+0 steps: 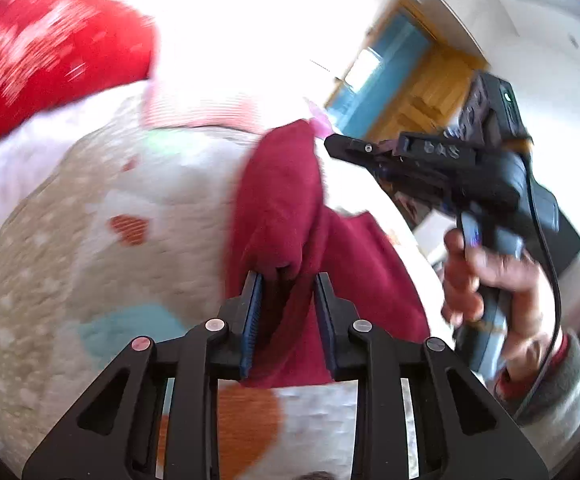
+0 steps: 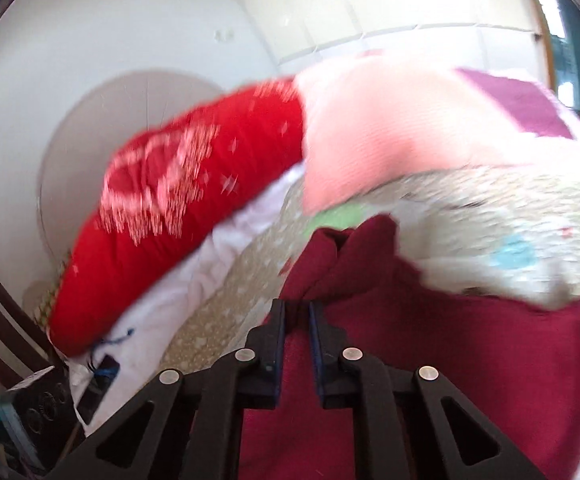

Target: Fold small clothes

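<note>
Both tools grip one dark red garment [image 1: 290, 200] raised above a bed. The left tool [image 1: 288, 280] is clenched on a fold of it bunched between its blue pads. The right tool [image 2: 297, 310] pinches another gathered edge, the rest of the cloth draping below and to its right. Under the cloth lies a patterned quilt [image 2: 501, 216]. Beyond both tools, at the far side of the bed, sits a blurred bright red pillow [image 2: 194, 200].
</note>
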Demonstrator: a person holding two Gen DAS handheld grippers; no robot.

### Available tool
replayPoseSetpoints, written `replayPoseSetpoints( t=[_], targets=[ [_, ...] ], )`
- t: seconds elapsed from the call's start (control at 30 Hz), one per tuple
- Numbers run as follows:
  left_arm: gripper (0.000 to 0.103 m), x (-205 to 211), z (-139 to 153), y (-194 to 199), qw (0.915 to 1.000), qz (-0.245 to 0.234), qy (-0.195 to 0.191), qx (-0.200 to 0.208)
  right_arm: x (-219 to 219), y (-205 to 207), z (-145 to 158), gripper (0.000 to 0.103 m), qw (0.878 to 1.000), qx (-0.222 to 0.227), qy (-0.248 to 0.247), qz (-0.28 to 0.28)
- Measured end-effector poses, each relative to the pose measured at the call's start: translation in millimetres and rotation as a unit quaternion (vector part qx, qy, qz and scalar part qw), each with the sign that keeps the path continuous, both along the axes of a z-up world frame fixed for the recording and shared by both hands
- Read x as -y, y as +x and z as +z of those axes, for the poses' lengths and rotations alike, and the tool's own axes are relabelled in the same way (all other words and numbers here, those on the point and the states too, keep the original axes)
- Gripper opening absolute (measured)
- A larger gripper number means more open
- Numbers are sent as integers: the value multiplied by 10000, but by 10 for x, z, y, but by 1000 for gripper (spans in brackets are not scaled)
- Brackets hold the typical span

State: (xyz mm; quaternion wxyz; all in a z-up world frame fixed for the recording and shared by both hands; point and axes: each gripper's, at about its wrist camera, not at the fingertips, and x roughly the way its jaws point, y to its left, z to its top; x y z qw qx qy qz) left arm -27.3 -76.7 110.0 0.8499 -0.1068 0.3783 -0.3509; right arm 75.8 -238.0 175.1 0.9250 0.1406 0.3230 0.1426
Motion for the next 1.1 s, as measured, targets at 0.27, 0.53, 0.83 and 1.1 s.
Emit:
replayPoseSetpoints(
  t=[0.27,0.53,0.83,1.1],
  targets=[
    [9,826,-48,-170,9961,-598,652,-40,1006,-523,-15,0,9972,-105,553,-497],
    [25,22,-251,-52,9941,552,773,-526,782,-411,-489,46,9938,-726,829,-167],
    [63,-834,-617,89,9737,1948,-91,-1176,-316,245,-603,47,9917,-1123,358,506],
    [67,-923,-905,306,9676,2049,-341,-1433,-1100,966,-942,69,9750,-2038,-700,547]
  ],
)
